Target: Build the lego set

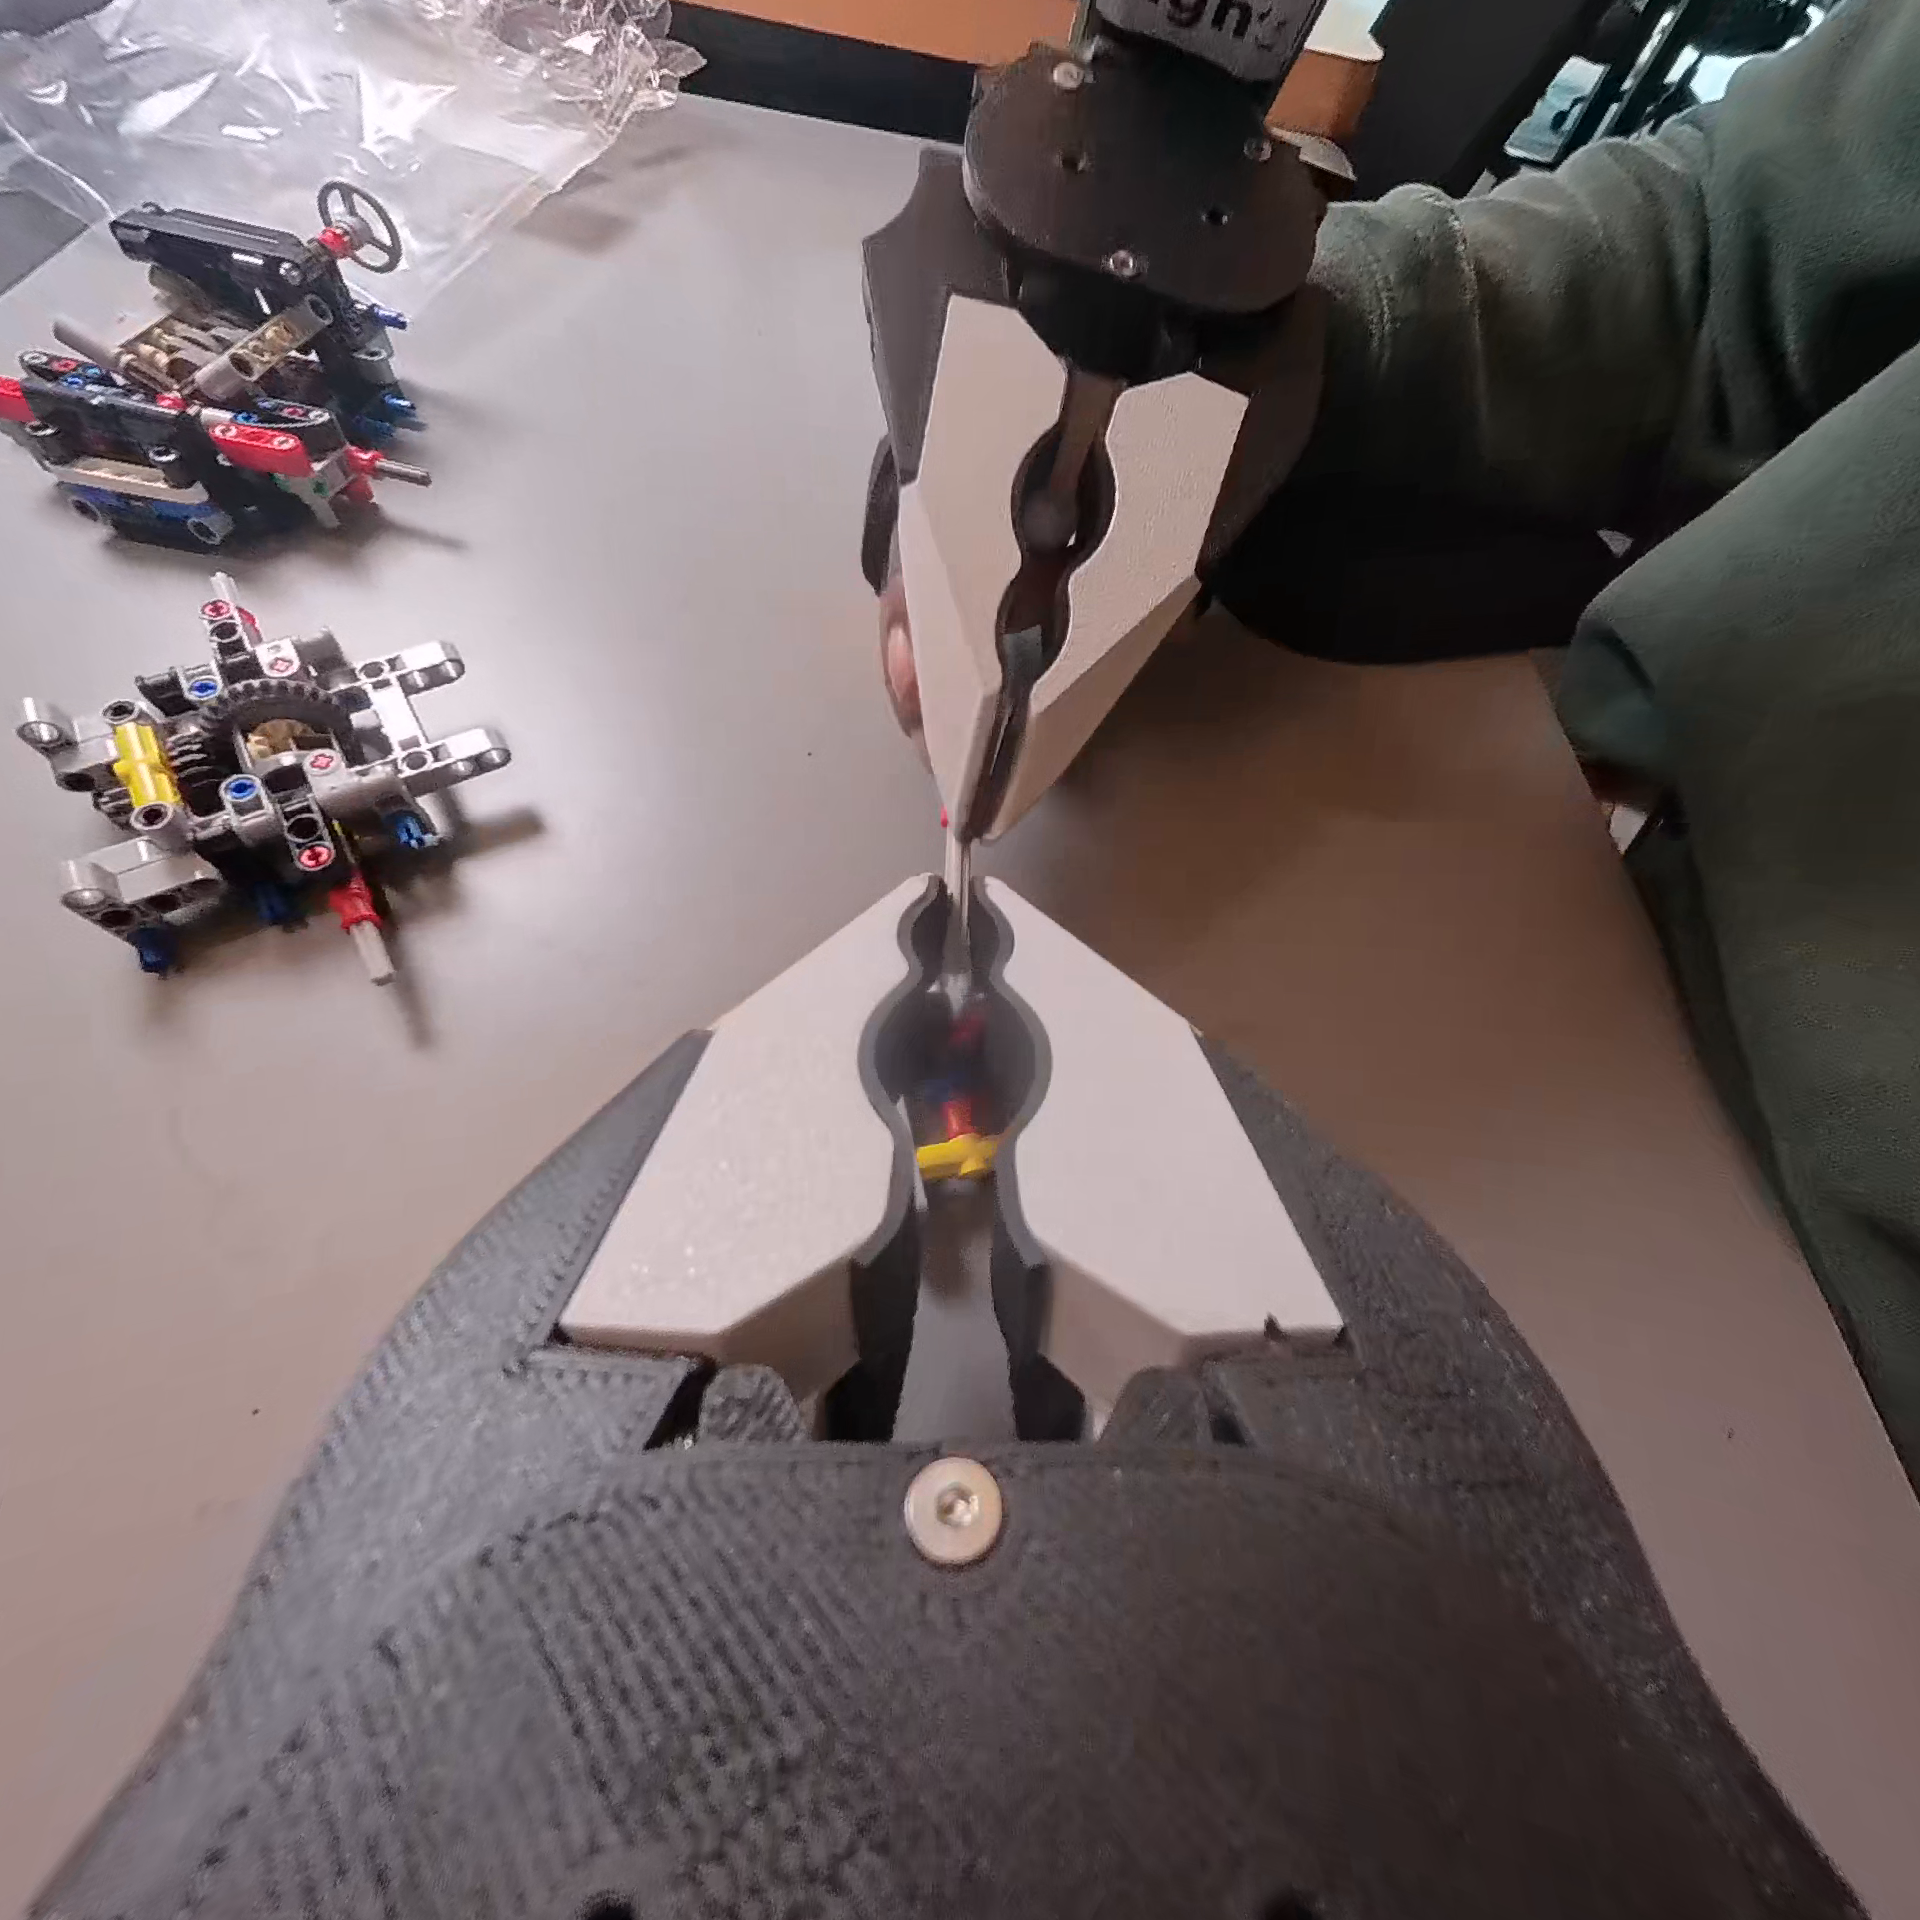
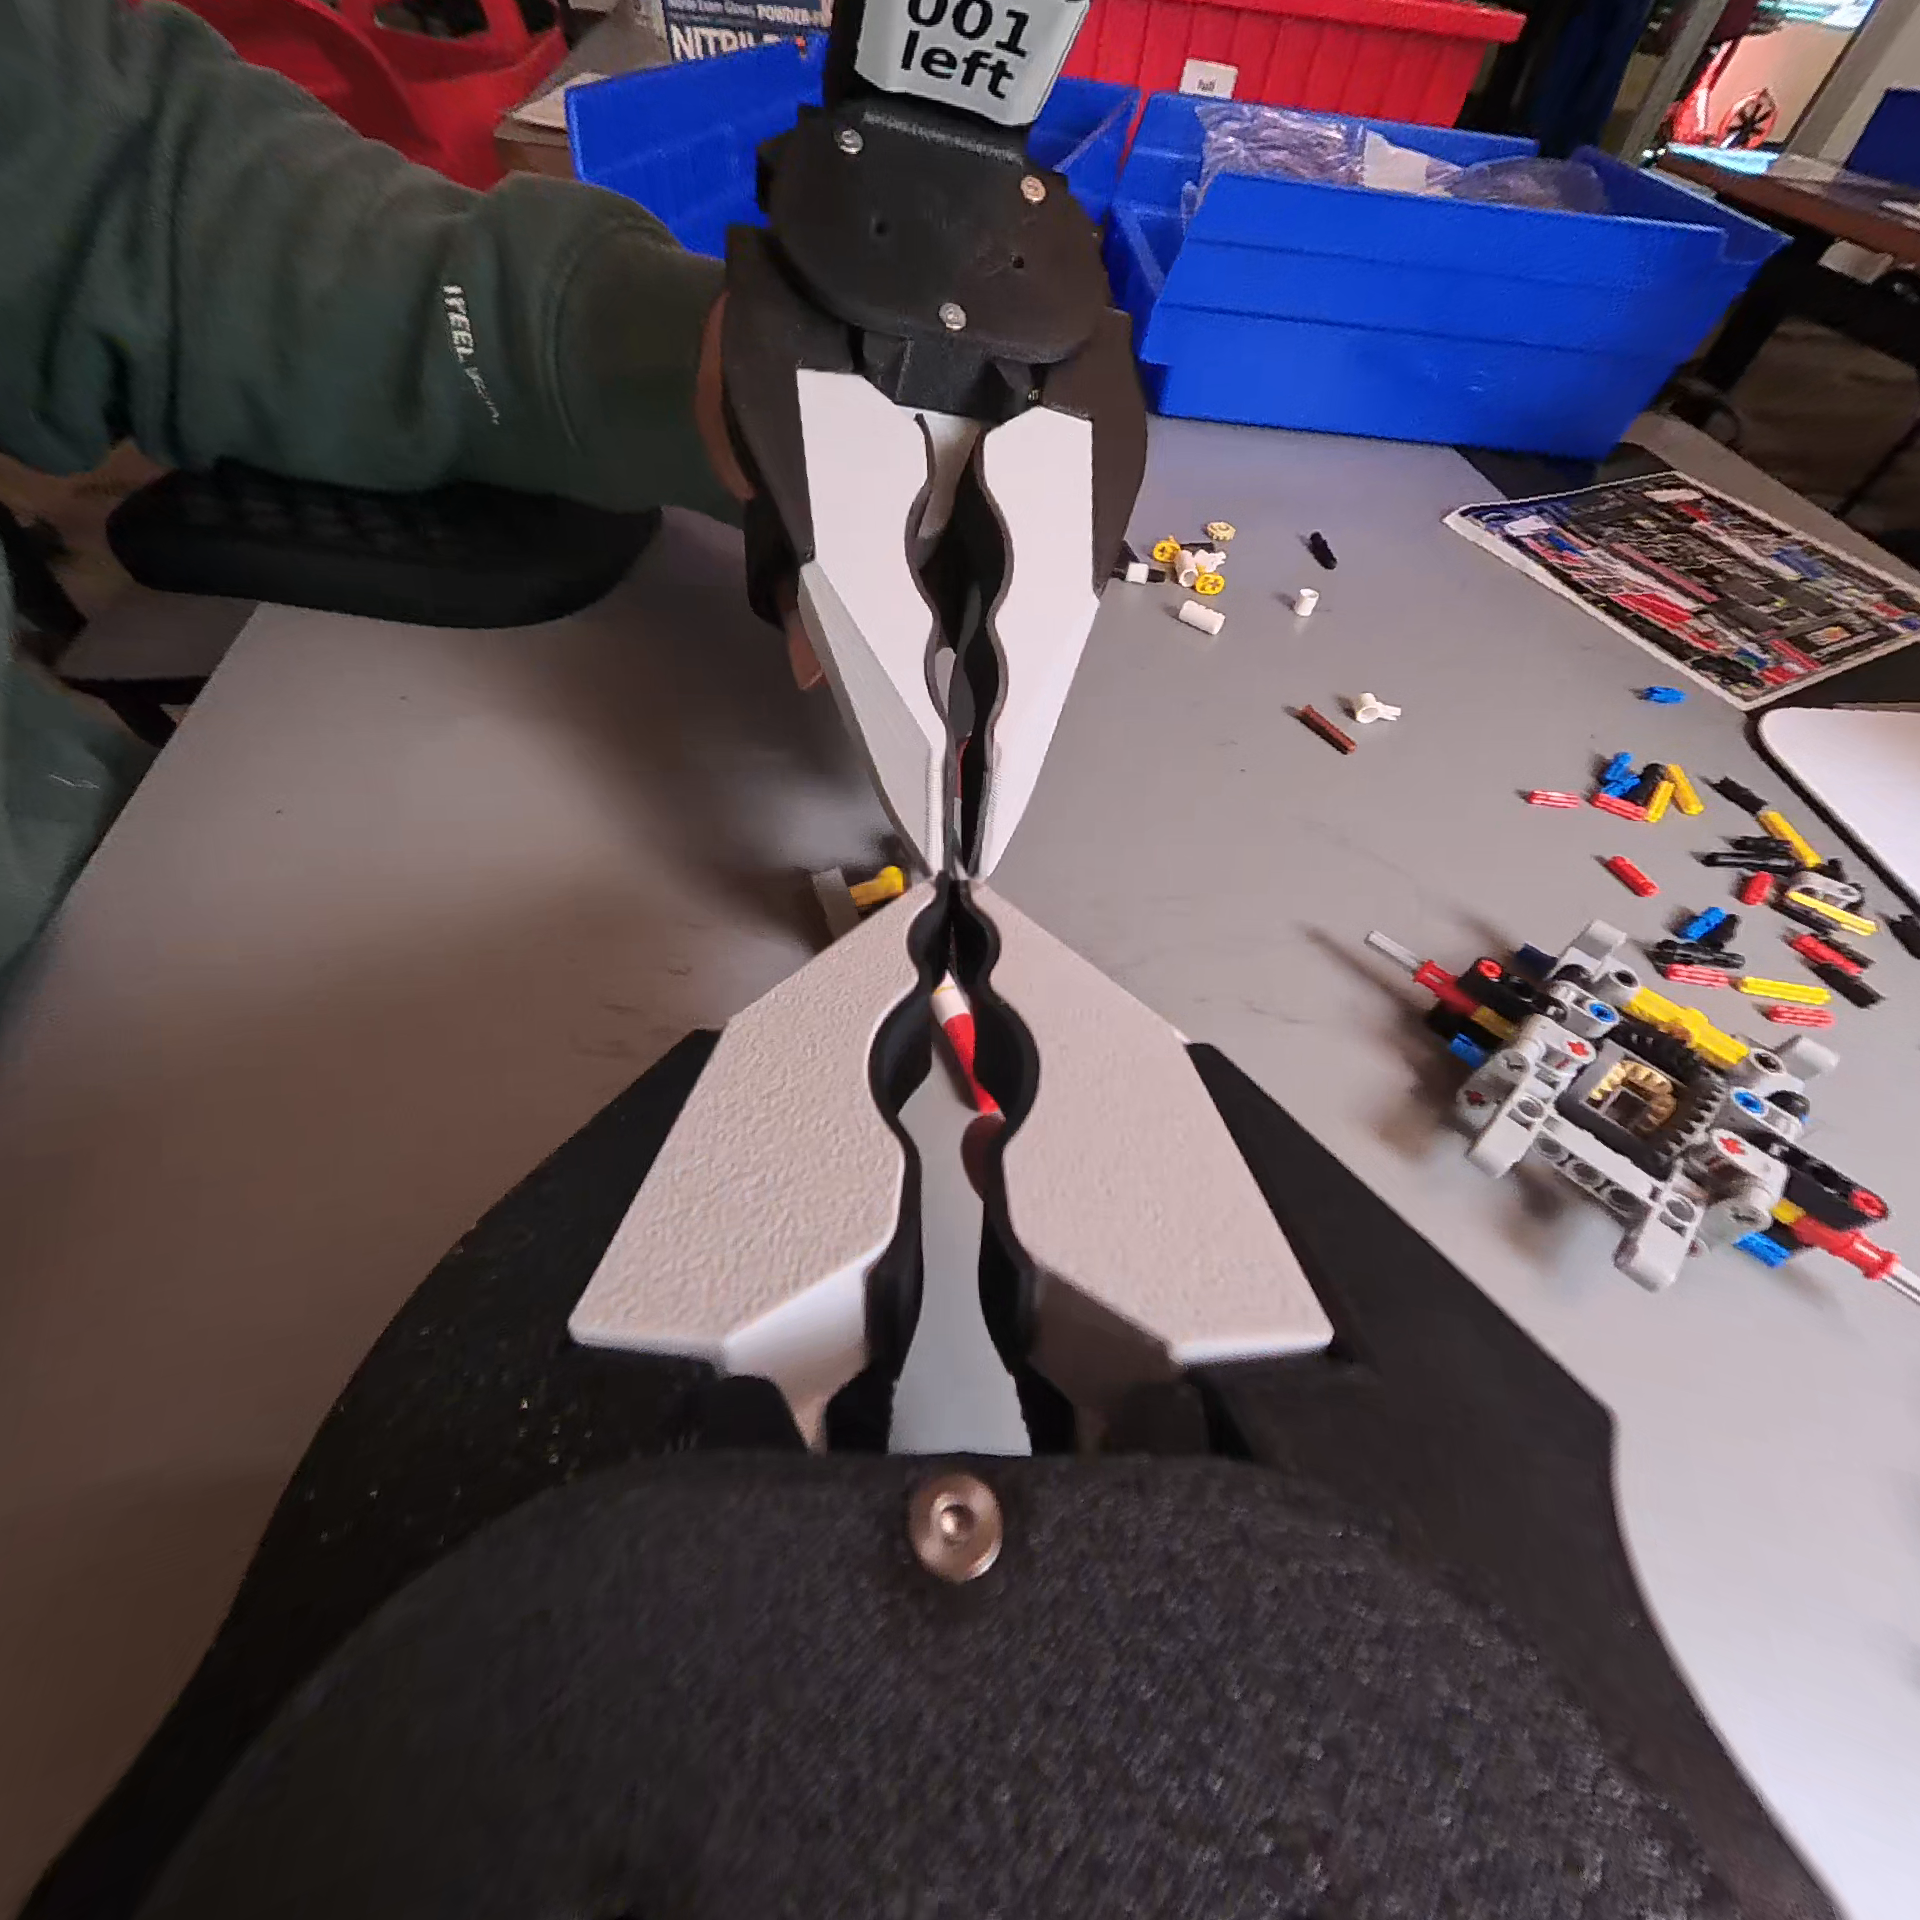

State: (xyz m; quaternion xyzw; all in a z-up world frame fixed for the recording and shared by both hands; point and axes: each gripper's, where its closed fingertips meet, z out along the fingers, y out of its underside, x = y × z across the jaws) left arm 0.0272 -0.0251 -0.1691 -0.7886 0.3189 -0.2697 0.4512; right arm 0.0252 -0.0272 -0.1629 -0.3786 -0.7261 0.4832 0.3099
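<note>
Both hand-held grippers meet tip to tip above the worktop (image 2: pixel 416 935). Left hand-held gripper (image 1: pixel 961 883) and right hand-held gripper (image 2: pixel 951 883) are each clamped on one thin light axle (image 1: pixel 958 873), apparently red-banded. Left body bears a printed label (image 2: pixel 956 47).

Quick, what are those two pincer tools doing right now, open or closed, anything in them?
Left gripper: jaws closed on a thin light-grey plastic axle.
Right gripper: jaws closed on the other end of the same axle, which has a red section.
</note>
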